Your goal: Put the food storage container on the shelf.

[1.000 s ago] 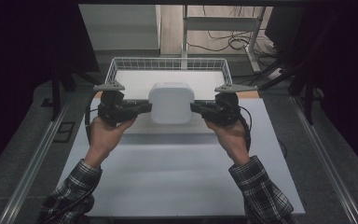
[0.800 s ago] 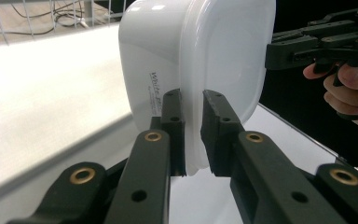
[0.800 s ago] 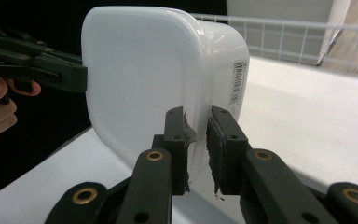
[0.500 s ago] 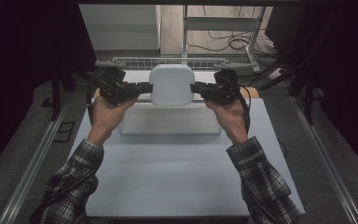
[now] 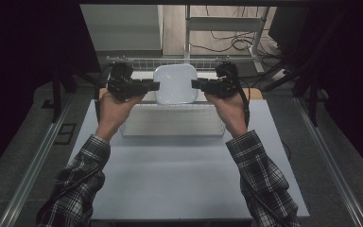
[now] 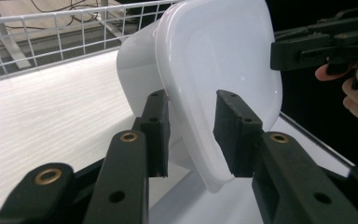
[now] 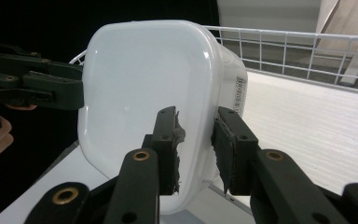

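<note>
White rounded-square plastic tub with its lid on [image 5: 175, 83] sits over the white wire basket [image 5: 172, 124] at the far end of the table, squarely between the two tools. The left gripper [image 5: 154, 86] is at one side edge of it and the right gripper [image 5: 194, 84] at the opposite edge, the two pointing at each other. In the left gripper view the lid's overhanging rim [image 6: 200, 154] runs between the black pads [image 6: 156, 123], but daylight shows on both sides: the jaws have just been opening and are now parted a little wider than the rim, no longer pinching it. The right gripper view [image 7: 195, 135] tells the same story, with a gap at each pad and the rim between them, jaws just having eased apart. The tub therefore seems to be set down in the basket rather than carried, though its underside is hidden. It looks like thin, glossy moulded plastic: probably light, and whether it holds anything cannot be told. The smooth walls would slide under rubber pads, and the flat lid would likely flex if pressed mid-panel. The protruding rim is the sound place to grip, at two opposite edges as here, since a single-sided hold would let the tub tip. The lid may only be snapped on, so lifting by it alone risks separation.
</note>
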